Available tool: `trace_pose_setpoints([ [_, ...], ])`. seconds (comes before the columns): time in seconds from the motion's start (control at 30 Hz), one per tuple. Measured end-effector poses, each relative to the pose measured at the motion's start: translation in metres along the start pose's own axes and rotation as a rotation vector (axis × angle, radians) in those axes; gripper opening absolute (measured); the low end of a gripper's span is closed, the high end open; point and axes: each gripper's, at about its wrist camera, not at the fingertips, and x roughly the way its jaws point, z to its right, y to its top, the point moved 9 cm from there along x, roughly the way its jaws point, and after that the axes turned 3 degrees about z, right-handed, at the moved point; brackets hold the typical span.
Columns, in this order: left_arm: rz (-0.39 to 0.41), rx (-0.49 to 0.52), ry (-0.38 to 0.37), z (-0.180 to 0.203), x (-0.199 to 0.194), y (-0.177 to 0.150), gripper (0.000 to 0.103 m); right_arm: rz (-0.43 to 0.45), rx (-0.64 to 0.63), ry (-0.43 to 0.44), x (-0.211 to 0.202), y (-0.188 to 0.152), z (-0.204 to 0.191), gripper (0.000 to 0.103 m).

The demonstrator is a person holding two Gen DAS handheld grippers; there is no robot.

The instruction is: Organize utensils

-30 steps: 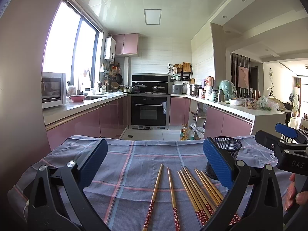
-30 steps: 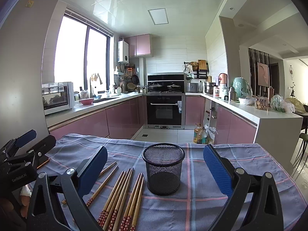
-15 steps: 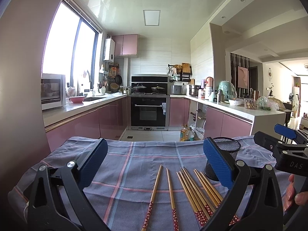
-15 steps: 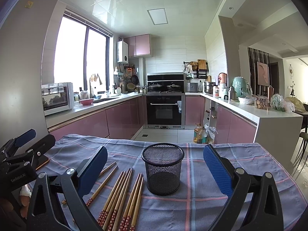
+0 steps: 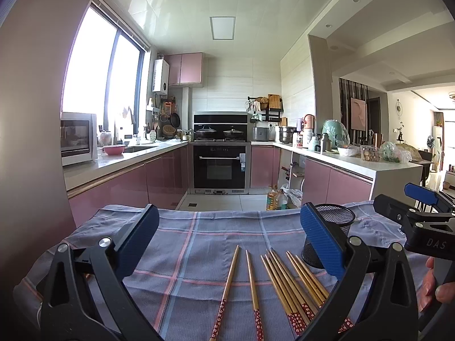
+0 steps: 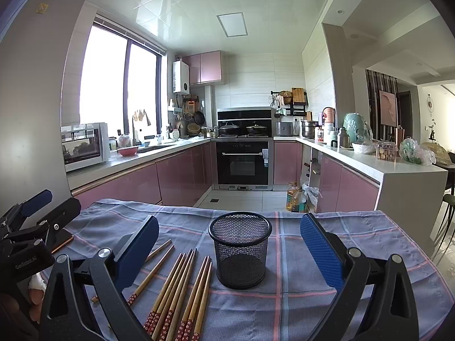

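Since the cup (image 6: 240,251) looks empty and all the chopsticks (image 6: 182,289) lie flat on the cloth (image 6: 327,307) just left of it, we judge nothing sorted yet, our left claw (image 5: 227,244) and right claw (image 6: 229,251) spread wide, holding nothing.

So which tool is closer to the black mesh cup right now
Right. The right tool is open with the black mesh cup standing between its fingers, just ahead. The left tool is open over the chopsticks, with the cup off to its right, partly behind its right finger.
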Motion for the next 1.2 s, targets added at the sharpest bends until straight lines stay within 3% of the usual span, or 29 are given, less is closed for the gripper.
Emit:
trace_pose_setpoints([
  [1.2,0.000,0.004,0.000,0.0023,0.0013,-0.0007,0.098,-0.001,0.011,0.001,0.0002,-0.0019,0.0026,0.096],
])
